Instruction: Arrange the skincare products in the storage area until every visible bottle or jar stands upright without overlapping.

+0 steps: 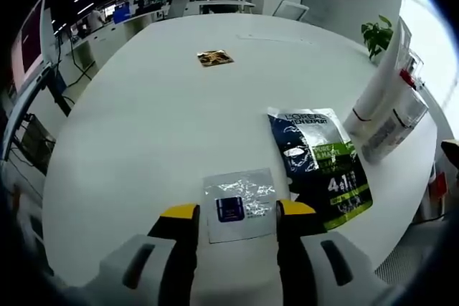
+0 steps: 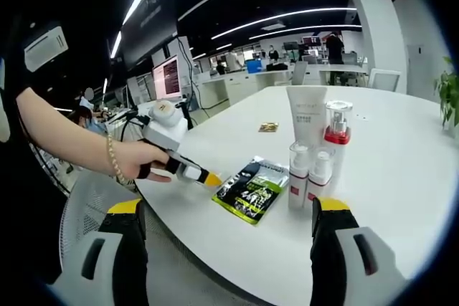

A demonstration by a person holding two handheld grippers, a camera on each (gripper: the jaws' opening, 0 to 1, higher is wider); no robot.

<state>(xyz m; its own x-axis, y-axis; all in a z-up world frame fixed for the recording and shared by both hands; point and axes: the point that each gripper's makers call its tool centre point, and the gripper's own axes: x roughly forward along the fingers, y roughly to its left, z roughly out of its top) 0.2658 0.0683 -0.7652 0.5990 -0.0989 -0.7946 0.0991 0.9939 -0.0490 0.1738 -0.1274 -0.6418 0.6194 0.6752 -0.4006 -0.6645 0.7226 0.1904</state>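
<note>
Left gripper open, clear sachet flat between its tips | right gripper open, bottles upright beyond, apart | green packet beside sachet

Left gripper: we note black jaws, yellow tips, grey-white housings.
Right gripper: same black jaws, yellow tips, pale grey housings.
Person's hand: beaded bracelet at wrist.

Four skincare items are seen upright, clustered near the desk edge: a white tube, a red-collared clear-capped bottle, and two small white pump bottles in front.
</note>
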